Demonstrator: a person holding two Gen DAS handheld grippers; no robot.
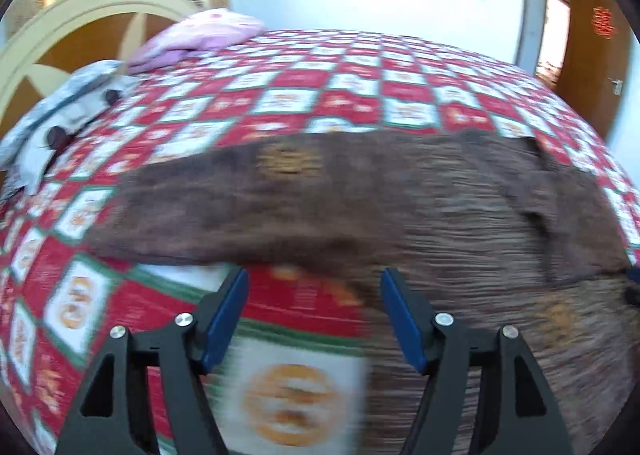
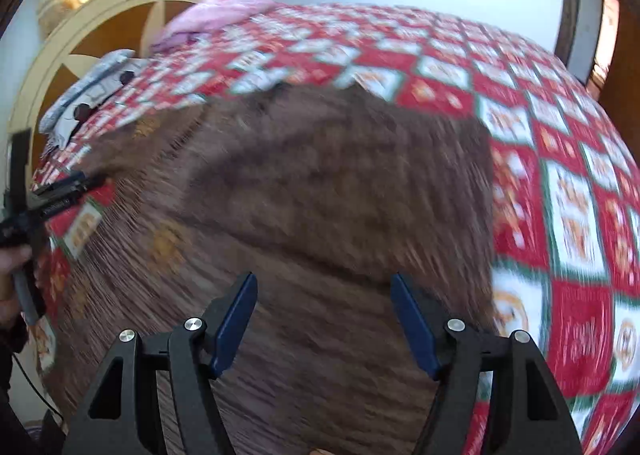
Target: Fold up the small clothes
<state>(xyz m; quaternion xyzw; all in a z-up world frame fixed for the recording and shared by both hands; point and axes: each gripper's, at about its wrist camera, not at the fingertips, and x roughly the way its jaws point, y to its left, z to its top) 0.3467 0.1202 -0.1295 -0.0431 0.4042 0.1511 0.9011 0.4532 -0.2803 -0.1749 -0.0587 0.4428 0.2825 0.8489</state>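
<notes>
A brown ribbed knit garment [image 1: 360,207] with small orange motifs lies spread on the red-and-white checked bedspread [image 1: 320,87]. Both views are motion-blurred. My left gripper [image 1: 314,315] is open, hovering over the garment's near left edge and the bare bedspread, with nothing between its blue pads. In the right wrist view the garment [image 2: 320,183] fills the middle, with one layer folded across. My right gripper [image 2: 324,323] hangs open above it, holding nothing. The left gripper [image 2: 60,195] also shows at the left edge of that view, held by a hand [image 2: 12,263].
A pink bundle of bedding [image 1: 196,35] and a grey-white cloth item with dark spots [image 1: 60,115] lie at the far left by the curved cream headboard [image 1: 80,15]. A wooden door [image 1: 592,55] stands at the right. The bedspread [image 2: 560,195] continues to the right of the garment.
</notes>
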